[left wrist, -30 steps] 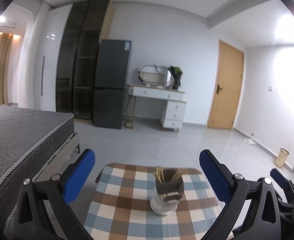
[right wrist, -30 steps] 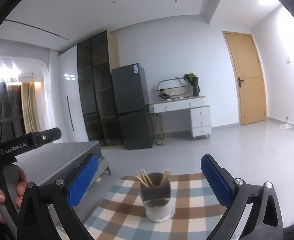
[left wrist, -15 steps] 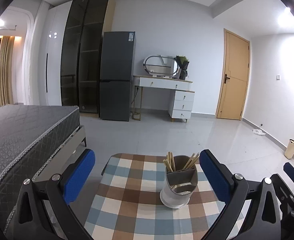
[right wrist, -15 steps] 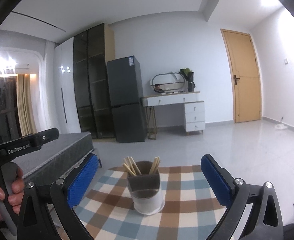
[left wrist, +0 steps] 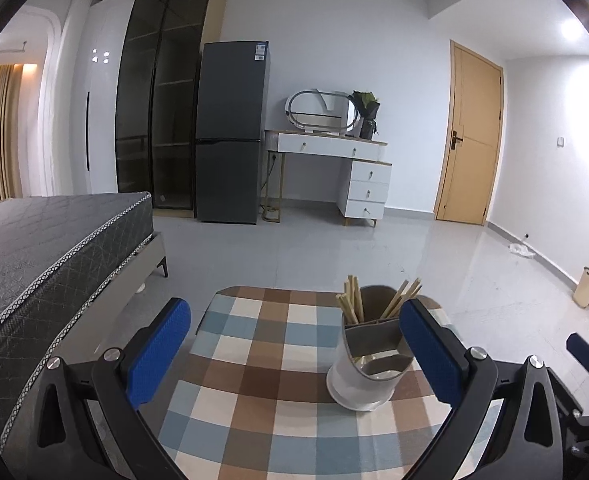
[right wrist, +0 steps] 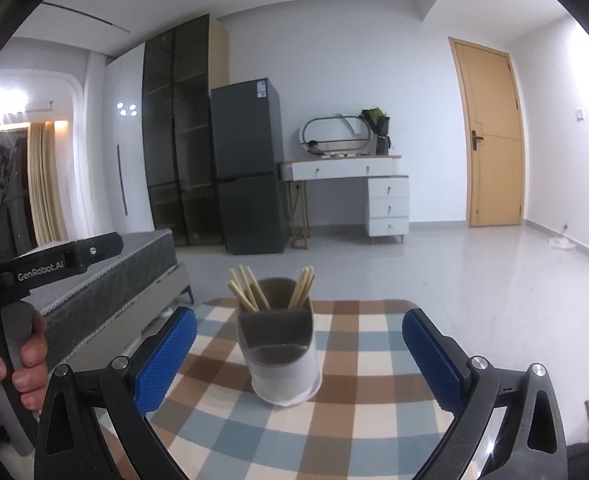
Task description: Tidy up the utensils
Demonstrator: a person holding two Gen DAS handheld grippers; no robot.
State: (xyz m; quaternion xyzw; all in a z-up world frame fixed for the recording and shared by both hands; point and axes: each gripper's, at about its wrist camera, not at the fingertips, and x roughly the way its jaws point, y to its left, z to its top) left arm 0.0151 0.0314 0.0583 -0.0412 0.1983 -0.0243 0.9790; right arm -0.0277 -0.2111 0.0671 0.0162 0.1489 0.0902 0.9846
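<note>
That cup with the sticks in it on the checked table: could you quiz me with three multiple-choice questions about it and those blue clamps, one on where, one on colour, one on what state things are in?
1. Where does the utensil holder stand?
A. on the checked tablecloth
B. on the mattress
C. on the floor

2. What colour are the gripper pads?
A. red
B. blue
C. green

3. How is the right gripper?
A. shut on the holder
B. shut on chopsticks
C. open, holding nothing

Answers: 1 A, its white base rests on the cloth. 2 B, both pads show blue. 3 C, the fingers stand wide apart on either side of the holder; the chopsticks stay in it.
</note>
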